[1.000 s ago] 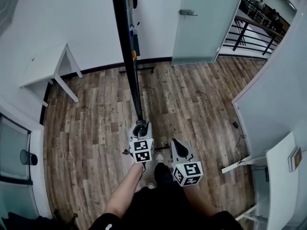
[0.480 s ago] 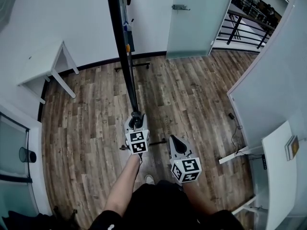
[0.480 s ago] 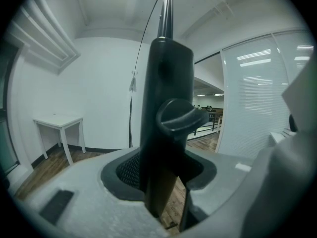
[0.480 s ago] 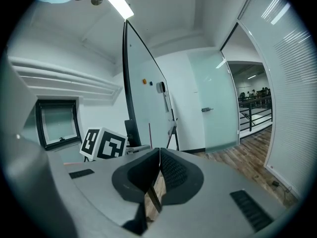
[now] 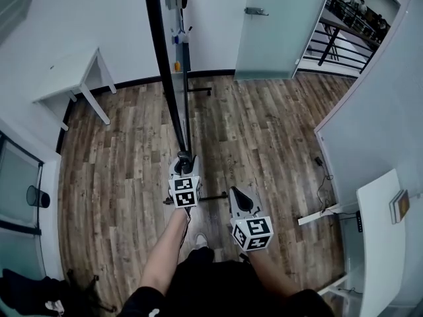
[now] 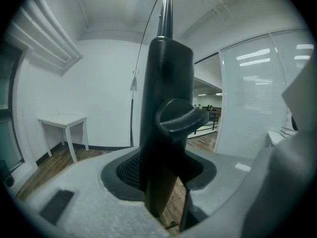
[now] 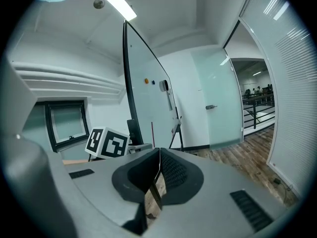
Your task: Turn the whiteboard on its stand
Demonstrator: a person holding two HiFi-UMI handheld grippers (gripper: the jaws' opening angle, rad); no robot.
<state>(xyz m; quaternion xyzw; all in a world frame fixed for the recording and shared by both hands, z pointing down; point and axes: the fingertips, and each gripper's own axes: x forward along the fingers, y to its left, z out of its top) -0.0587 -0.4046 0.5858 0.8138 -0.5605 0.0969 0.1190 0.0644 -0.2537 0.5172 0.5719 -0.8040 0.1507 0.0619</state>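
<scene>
**At the near end of the whiteboard: left gripper clamped on its frame**

At the board's near edge, the left gripper (image 5: pixel 184 158) is closed on the black frame of the whiteboard (image 5: pixel 162 58). In the left gripper view a dark upright post fills the gap between the jaws, with a round black knob (image 6: pixel 181 118) sticking out of it just above them. The right gripper (image 5: pixel 238 194) hangs just beside the left one, to its right and a little nearer the person. It touches nothing, and its jaws are pressed together with nothing between them.

From the head view the whiteboard stands upright and is seen edge-on, as a thin black line running from the left gripper away toward the white wall. The right gripper view shows its white face, with a few small coloured dots on it. The stand's foot (image 5: pixel 190 92) lies across the wooden floor (image 5: pixel 264 131) at the far end, and another black bar sits on the floor close to the left gripper. A white tabletop (image 5: pixel 69 78) on thin legs stands well to the left against the wall. A frosted glass door (image 5: pixel 277 25) is beyond on the right.
</scene>
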